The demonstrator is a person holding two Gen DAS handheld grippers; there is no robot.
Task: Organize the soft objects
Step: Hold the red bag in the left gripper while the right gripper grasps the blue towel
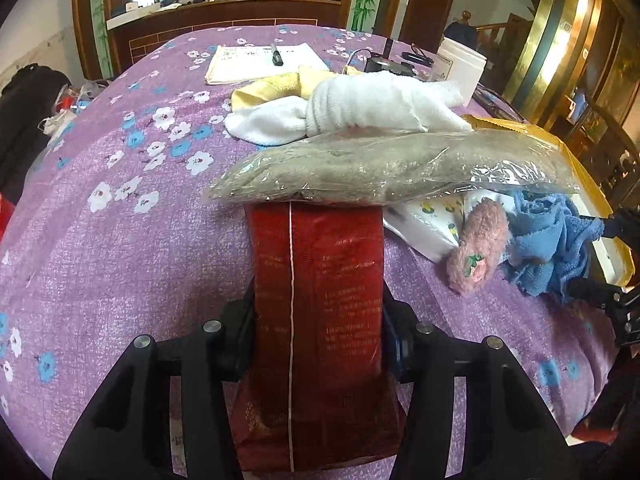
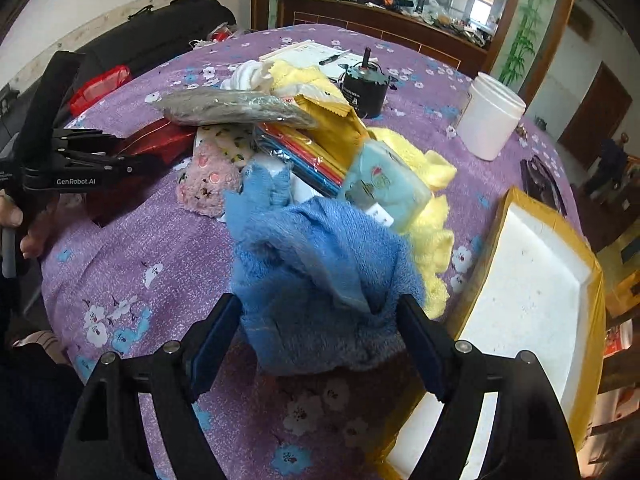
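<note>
Left to right across the purple flowered surface (image 2: 132, 264): the left tool (image 1: 318, 320) is clenched on a red packet (image 1: 320, 300), its pads pressing both long edges; the packet's long axis runs straight ahead along the fingers, and its far end meets a grey cloth sealed in clear film (image 1: 360, 168) that lies crosswise to it. In the right wrist view the same tool enters from the left edge, pointing rightward and tilted down toward the surface, with the person's fingers (image 2: 16, 216) on its handle. Next comes the central heap of soft objects: a pink fuzzy item (image 2: 208, 188), a white rolled towel (image 1: 380, 104), yellow cloths (image 2: 432, 216), flat coloured packets and a pale blue pack (image 2: 384, 188), all touching or overlapping. The blue towel (image 2: 316, 264) lies at the near edge of the heap, directly ahead of the right tool (image 2: 320, 340); it is bunched, with no clear long axis. The right tool is released: its jaws stand wide on either side of the towel's near end, and whether the pads brush the pile cannot be told. It points steeply down. Farthest right, a white foam tray with a yellow rim (image 2: 504, 216) sits just beside the towel, its long axis running away from the camera. Judged from this layout, the right hand is the nearer to both towel and tray, so the tray probably lies a short carry to the right.
</note>
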